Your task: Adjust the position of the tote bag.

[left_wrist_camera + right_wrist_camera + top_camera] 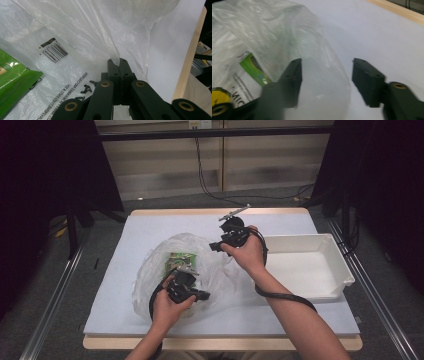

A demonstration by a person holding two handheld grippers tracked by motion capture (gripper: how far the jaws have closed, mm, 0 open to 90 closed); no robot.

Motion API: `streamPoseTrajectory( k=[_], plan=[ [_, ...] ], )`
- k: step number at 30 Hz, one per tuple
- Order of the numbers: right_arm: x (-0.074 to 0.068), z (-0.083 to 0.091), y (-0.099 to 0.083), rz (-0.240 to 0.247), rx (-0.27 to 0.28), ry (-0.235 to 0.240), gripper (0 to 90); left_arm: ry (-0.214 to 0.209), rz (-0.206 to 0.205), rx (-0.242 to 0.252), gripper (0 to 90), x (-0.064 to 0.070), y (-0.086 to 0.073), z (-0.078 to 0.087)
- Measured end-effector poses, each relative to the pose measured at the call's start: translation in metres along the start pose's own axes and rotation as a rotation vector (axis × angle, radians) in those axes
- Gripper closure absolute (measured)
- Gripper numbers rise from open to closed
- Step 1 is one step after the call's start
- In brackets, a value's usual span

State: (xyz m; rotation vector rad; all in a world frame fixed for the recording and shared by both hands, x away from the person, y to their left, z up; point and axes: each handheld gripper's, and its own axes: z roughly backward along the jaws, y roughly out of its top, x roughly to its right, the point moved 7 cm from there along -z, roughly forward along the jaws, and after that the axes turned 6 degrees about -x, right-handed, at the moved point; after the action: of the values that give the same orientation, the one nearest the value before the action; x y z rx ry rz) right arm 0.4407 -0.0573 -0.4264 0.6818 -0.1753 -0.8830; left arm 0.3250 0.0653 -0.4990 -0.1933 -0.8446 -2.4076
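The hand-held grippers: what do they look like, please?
Both hand-held grippers, left and right, are black, with two flat black jaws fixed by brass-coloured rivets. A thick black cable trails from the right one, and a grey plate sits on top. The forearms are bare, with no sleeves.

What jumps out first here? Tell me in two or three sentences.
A crumpled clear plastic bag lies mid-table on the white mat, with a green printed packet inside it. The left gripper is shut on a fold of the bag, while the right gripper hangs open at the bag's far side. An empty white plastic tray sits at the table's right.
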Motion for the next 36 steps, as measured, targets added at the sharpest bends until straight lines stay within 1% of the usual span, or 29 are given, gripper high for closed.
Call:
streamPoseTrajectory(
  k=[1, 2, 3, 5, 6, 7, 8, 9, 10, 11, 12, 13, 14, 15, 16, 17, 18, 19, 22, 26, 27, 28, 29, 30, 31, 32, 33, 35, 36],
  plan=[
    [-0.004, 0.000, 0.002, 0.010, 0.000, 0.004, 33.4, -0.003, 0.010, 0.011, 90.0, 0.000, 0.001, -0.001],
    [-0.008, -0.001, 0.004, 0.031, 0.004, 0.014, 28.7, -0.004, 0.007, 0.010, 90.0, -0.001, 0.001, -0.001],
    [-0.011, -0.003, 0.005, 0.032, -0.009, 0.015, 25.0, -0.005, 0.003, 0.004, 90.0, -0.001, 0.001, -0.002],
    [-0.013, -0.008, 0.007, 0.044, -0.011, 0.005, 21.7, -0.014, 0.007, 0.008, 90.0, 0.001, 0.002, -0.003],
    [-0.014, -0.012, 0.008, 0.052, -0.020, 0.008, 19.8, -0.008, -0.011, -0.006, 90.0, 0.001, 0.002, -0.003],
    [-0.015, -0.016, 0.008, 0.051, -0.034, 0.008, 20.1, -0.005, -0.010, -0.002, 90.0, 0.002, 0.002, -0.004],
    [-0.016, -0.020, 0.009, 0.058, -0.039, 0.004, 21.7, -0.008, -0.018, -0.006, 90.0, 0.002, 0.003, -0.004],
    [-0.017, -0.024, 0.009, 0.069, -0.047, 0.010, 24.6, -0.014, -0.011, -0.002, 90.0, 0.004, 0.003, -0.005],
    [-0.018, -0.029, 0.008, 0.074, -0.057, 0.013, 29.6, -0.011, -0.014, -0.002, 90.0, 0.004, 0.003, -0.005],
    [-0.017, -0.032, 0.008, 0.078, -0.063, 0.000, 34.8, -0.014, -0.014, -0.006, 90.0, 0.004, 0.003, -0.005],
    [-0.017, -0.035, 0.008, 0.080, -0.068, -0.012, 41.9, -0.023, -0.015, -0.003, 90.0, 0.004, 0.003, -0.006],
    [-0.016, -0.039, 0.007, 0.086, -0.081, 0.003, 48.2, -0.023, -0.013, -0.004, 90.0, 0.004, 0.002, -0.007],
    [-0.014, -0.043, 0.006, 0.064, -0.092, 0.003, 53.4, -0.022, -0.010, -0.005, 90.0, 0.004, 0.002, -0.007],
    [-0.012, -0.046, 0.006, 0.066, -0.104, -0.003, 65.4, -0.032, -0.010, -0.001, 90.0, 0.004, 0.002, -0.008],
    [-0.011, -0.049, 0.006, 0.074, -0.101, 0.008, 73.6, -0.039, -0.012, -0.002, 90.0, 0.004, 0.002, -0.009],
    [-0.009, -0.051, 0.006, 0.052, -0.104, 0.014, 77.8, -0.027, -0.017, -0.016, 90.0, 0.004, 0.001, -0.009],
    [-0.006, -0.054, 0.007, 0.045, -0.099, 0.018, 85.3, -0.033, -0.018, -0.015, 90.0, 0.003, 0.002, -0.009],
    [-0.004, -0.055, 0.008, 0.042, -0.102, 0.015, 87.6, -0.039, -0.016, -0.014, 90.0, 0.004, 0.002, -0.009],
    [0.005, -0.058, 0.013, 0.020, -0.086, 0.004, 89.6, -0.040, -0.012, -0.014, 90.0, 0.003, 0.002, -0.010],
    [0.020, -0.063, 0.017, -0.005, -0.092, -0.017, 89.9, -0.066, -0.010, -0.015, 90.0, 0.005, 0.002, -0.011],
    [0.022, -0.064, 0.017, -0.013, -0.095, -0.020, 90.0, -0.092, -0.006, -0.001, 90.0, 0.007, 0.002, -0.012],
    [0.025, -0.066, 0.016, -0.019, -0.098, -0.023, 89.9, -0.087, -0.013, -0.014, 90.0, 0.009, 0.001, -0.013],
    [0.026, -0.067, 0.015, -0.024, -0.100, -0.017, 89.9, -0.096, -0.015, -0.015, 90.0, 0.010, 0.001, -0.013],
    [0.028, -0.068, 0.014, -0.026, -0.103, -0.023, 90.0, -0.090, -0.020, -0.021, 90.0, 0.013, 0.001, -0.015],
    [0.029, -0.069, 0.012, -0.027, -0.104, -0.025, 90.0, -0.129, -0.030, -0.022, 90.0, 0.017, 0.000, -0.016],
    [0.030, -0.070, 0.011, -0.028, -0.107, -0.017, 90.0, -0.127, -0.038, -0.034, 90.0, 0.019, 0.000, -0.016],
    [0.031, -0.070, 0.010, -0.026, -0.102, -0.022, 90.0, -0.139, -0.040, -0.032, 90.0, 0.022, 0.000, -0.016],
    [0.031, -0.069, 0.007, -0.023, -0.101, -0.009, 89.9, -0.131, -0.039, -0.029, 90.0, 0.024, 0.001, -0.016],
    [0.030, -0.069, 0.006, -0.026, -0.098, -0.012, 89.9, -0.154, -0.040, -0.011, 90.0, 0.025, 0.002, -0.016]
  ],
)
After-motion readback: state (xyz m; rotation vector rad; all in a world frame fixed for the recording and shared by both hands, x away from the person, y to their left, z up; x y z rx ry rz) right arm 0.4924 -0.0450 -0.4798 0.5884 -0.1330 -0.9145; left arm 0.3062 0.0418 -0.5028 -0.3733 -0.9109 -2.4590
